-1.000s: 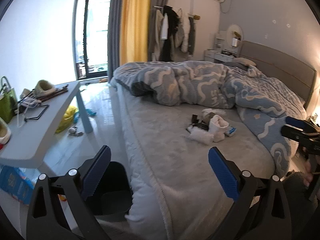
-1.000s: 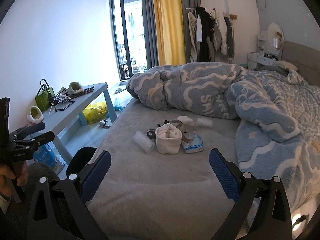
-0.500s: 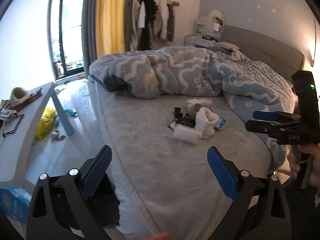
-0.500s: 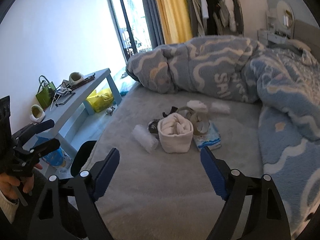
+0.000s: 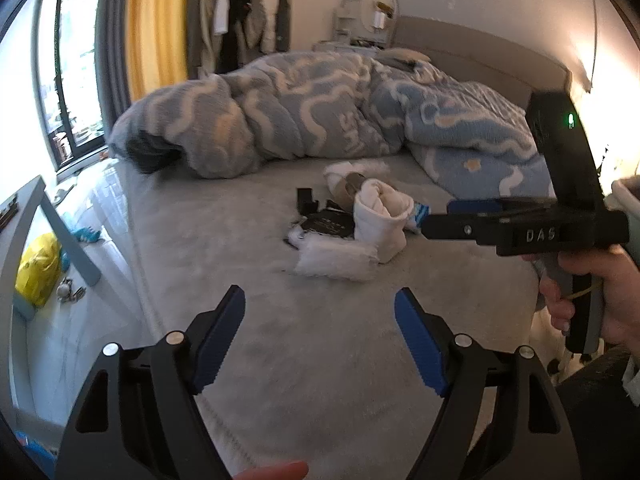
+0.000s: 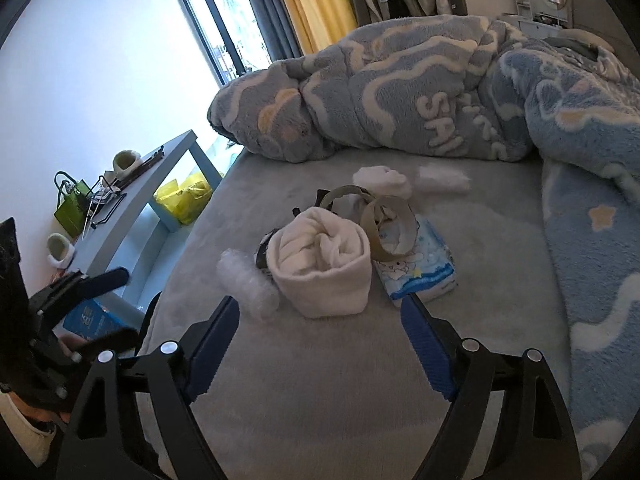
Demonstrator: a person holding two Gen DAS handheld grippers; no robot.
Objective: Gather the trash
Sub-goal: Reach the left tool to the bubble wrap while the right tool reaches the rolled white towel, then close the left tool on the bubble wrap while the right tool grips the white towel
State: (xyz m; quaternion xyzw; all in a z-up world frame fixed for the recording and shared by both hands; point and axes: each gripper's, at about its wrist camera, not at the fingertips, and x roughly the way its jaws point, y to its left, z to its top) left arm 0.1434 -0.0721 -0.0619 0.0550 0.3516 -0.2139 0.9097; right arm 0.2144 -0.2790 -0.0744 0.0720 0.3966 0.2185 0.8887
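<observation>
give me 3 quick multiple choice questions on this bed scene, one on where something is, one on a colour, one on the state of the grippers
1. Where does the blue-printed tissue pack lie?
A. on the side table
B. on the bed right of the rolled white towel
C. on the floor

2. What colour is the bag under the side table?
A. red
B. black
C. yellow

3. How do the left gripper and right gripper stand?
A. both open, holding nothing
B. both shut on trash
C. left shut on the towel, right open

Answers:
1 B, the pack rests on the grey sheet against the towel's right side.
2 C, bright yellow plastic shows between the table legs.
3 A, bare sheet shows between each pair of blue pads.
</observation>
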